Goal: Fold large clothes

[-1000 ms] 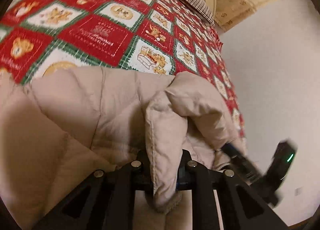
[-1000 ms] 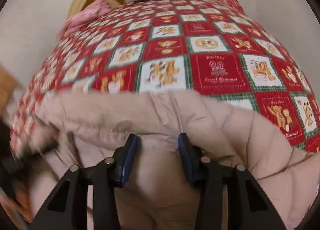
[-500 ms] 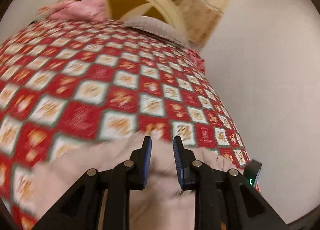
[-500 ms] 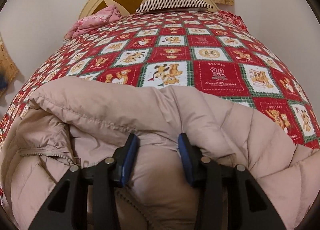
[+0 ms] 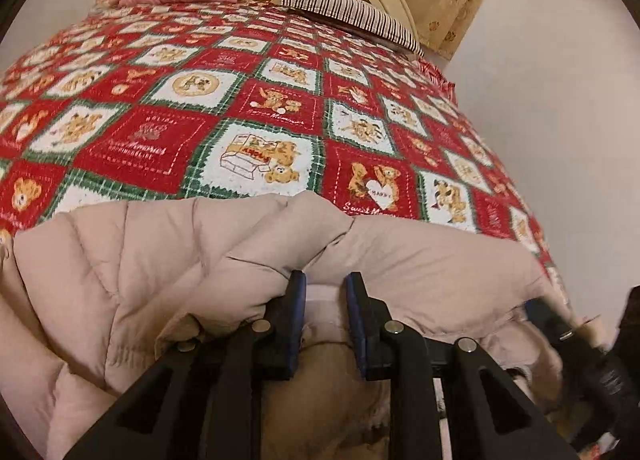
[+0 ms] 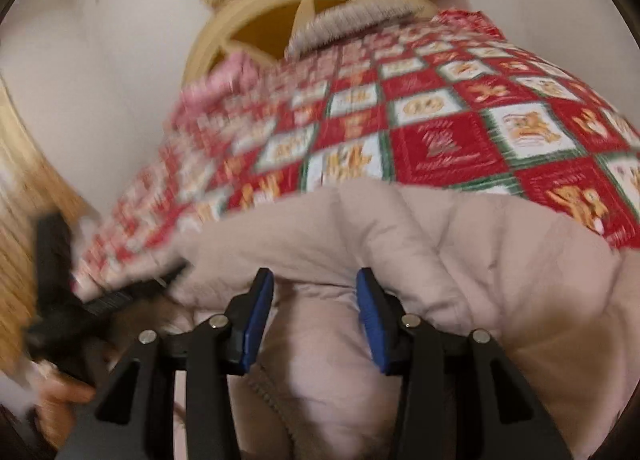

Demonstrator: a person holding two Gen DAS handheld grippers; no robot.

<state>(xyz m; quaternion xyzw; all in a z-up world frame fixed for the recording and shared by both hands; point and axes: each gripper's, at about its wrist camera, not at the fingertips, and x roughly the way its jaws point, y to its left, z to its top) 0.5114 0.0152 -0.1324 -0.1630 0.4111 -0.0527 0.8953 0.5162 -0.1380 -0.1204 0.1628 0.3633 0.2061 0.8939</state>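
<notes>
Both grippers hung low over the beige puffer jacket (image 5: 168, 260), heaped at the near edge of the bed. The left gripper (image 5: 326, 292) had its jaws narrow, pale lining bunched between them, though I couldn't tell whether they pinched it. The right gripper (image 6: 315, 292) had its jaws partly apart astride a padded fold, its grip just as unclear. Slick, bulky quilting like that could slide free or spring back open mid-fold. The jacket looked puffy, creased, zipper edge (image 6: 272, 396) showing. Beyond ran the bear-print quilt (image 5: 248, 119), then the striped pillow (image 5: 352, 15).
</notes>
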